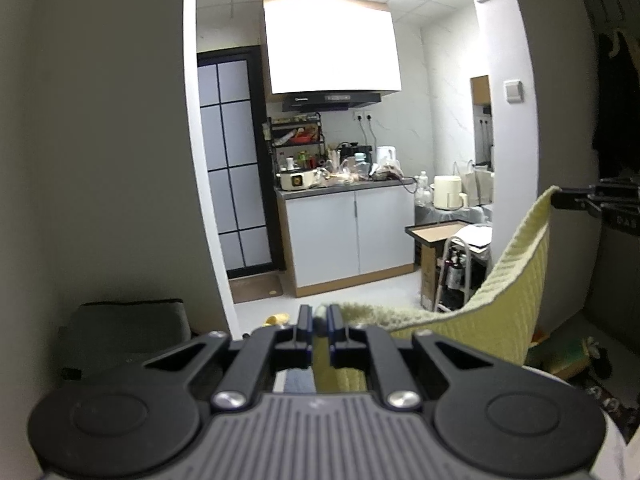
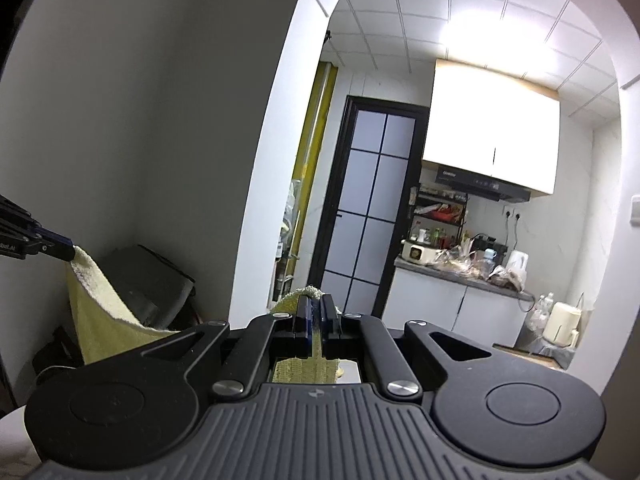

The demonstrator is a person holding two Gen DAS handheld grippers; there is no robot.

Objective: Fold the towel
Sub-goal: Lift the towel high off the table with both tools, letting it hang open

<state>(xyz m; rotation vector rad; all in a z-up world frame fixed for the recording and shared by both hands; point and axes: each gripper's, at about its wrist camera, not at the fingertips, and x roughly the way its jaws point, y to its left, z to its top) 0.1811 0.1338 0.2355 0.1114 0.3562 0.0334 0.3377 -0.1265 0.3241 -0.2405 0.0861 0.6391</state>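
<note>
Both clamped on towel [image 1: 516,280] corners: left hand-held gripper [image 1: 320,320] & right hand-held gripper [image 2: 316,312], towel aloft (sagging). Next, prob. bring corners together.

The pale kitchen floor [image 1: 360,292] carries a brown mat [image 1: 256,288] at about 7 o'clock of the white cabinet. A grey desk [image 1: 344,189] atop that cabinet holds a cream cooker [image 1: 297,179] at its 9 o'clock end and a white kettle [image 1: 387,156] toward 3 o'clock.
</note>
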